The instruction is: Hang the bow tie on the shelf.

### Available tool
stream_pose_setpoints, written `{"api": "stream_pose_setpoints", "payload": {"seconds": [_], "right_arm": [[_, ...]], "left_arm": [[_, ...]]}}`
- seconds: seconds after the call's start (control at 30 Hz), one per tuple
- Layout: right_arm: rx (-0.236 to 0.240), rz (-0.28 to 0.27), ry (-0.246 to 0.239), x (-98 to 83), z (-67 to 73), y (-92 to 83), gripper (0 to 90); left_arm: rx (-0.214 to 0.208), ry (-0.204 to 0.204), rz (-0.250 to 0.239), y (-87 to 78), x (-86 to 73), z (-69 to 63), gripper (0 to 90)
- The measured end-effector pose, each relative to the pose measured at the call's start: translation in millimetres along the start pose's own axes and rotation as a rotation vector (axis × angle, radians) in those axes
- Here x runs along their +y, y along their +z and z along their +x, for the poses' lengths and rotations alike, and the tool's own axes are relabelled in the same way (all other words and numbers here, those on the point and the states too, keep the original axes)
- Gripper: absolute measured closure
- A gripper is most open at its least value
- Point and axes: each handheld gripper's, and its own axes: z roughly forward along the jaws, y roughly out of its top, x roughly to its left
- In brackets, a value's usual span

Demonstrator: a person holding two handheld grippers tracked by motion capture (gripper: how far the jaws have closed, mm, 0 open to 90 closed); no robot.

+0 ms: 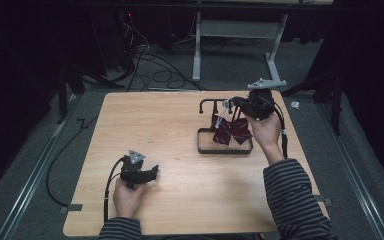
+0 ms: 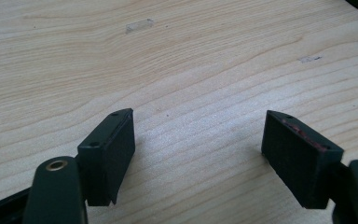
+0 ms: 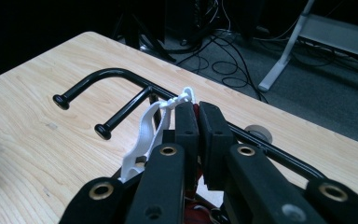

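A black metal rack (image 1: 207,102) with two knobbed hook arms (image 3: 112,74) rises from a rectangular black base frame (image 1: 225,151) at the table's right-middle. A dark red garment (image 1: 232,130) on a white plastic hanger (image 3: 149,130) hangs over that base. My right gripper (image 3: 198,109) is up by the rack's top bar. Its jaws are pressed together on red fabric, with the hanger's hook just to their left. It also shows from above (image 1: 237,103). My left gripper (image 2: 198,130) rests low on the bare wood at the front left (image 1: 154,171), jaws wide apart with nothing between them.
The wooden table (image 1: 145,125) has small tape marks (image 2: 139,25) on it. Cables (image 1: 150,70) lie on the grey floor behind it, and a white desk frame (image 1: 197,50) stands at the back. Black curtains hang on both sides.
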Motion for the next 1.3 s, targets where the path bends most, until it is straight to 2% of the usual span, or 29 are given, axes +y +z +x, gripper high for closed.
{"api": "stream_pose_setpoints", "payload": {"seconds": [0.53,0.7,0.97,1.3], "right_arm": [[0.000,0.035,0.001,-4.4,1.1,3.7,87.4],[0.008,0.029,0.010,-4.8,-0.7,1.7,80.7],[0.007,0.021,0.019,-10.3,-4.8,-3.1,79.5],[0.020,-0.002,0.038,-15.5,-9.8,-18.0,76.5]], "left_arm": [[0.002,0.000,-0.001,0.1,0.0,-0.2,26.2],[0.003,0.001,-0.002,0.3,-0.1,-0.4,26.3],[0.003,0.001,-0.002,0.3,-0.1,-0.4,26.3],[0.004,0.002,-0.001,0.2,0.0,-0.4,26.3]]}}
